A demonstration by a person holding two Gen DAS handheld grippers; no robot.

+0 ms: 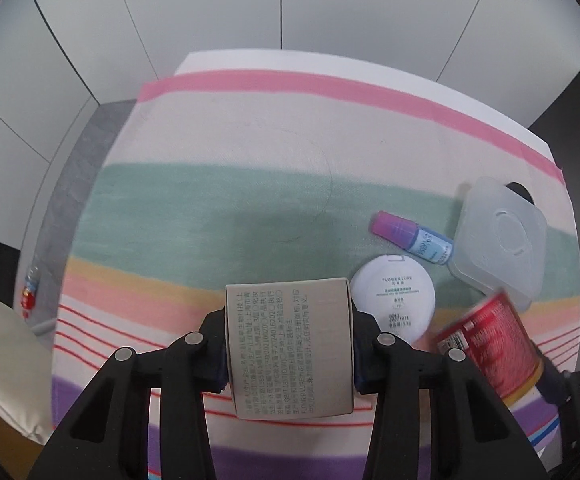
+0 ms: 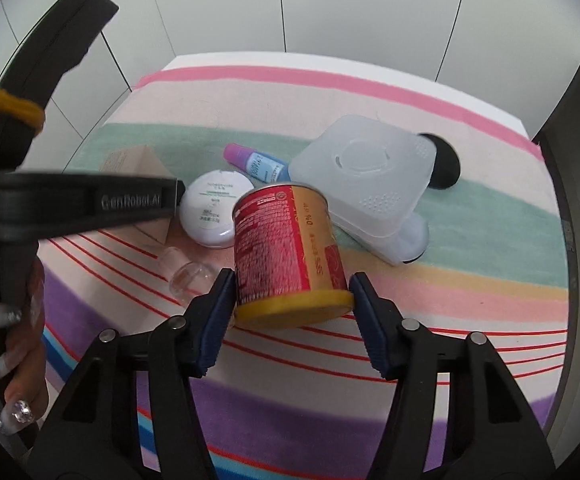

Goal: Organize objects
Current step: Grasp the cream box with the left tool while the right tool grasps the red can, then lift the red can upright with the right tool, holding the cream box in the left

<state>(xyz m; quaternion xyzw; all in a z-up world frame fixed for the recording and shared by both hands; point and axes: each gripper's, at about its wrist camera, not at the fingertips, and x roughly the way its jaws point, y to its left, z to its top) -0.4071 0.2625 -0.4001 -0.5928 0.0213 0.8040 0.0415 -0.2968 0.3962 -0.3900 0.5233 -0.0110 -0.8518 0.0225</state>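
Left hand-held gripper (image 1: 290,344), pointing steeply down, is clamped on a grey printed carton (image 1: 288,344) above the striped cloth (image 1: 218,200). Right hand-held gripper (image 2: 291,304), also pitched down, has both pads against a tilted red can (image 2: 286,248). Fingers (image 2: 18,364) with long decorated nails show at the edge; the clear container (image 2: 363,180) hides most of a dark object behind it.

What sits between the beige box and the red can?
The round white compact lies between the box and the can, seen in the right wrist view.
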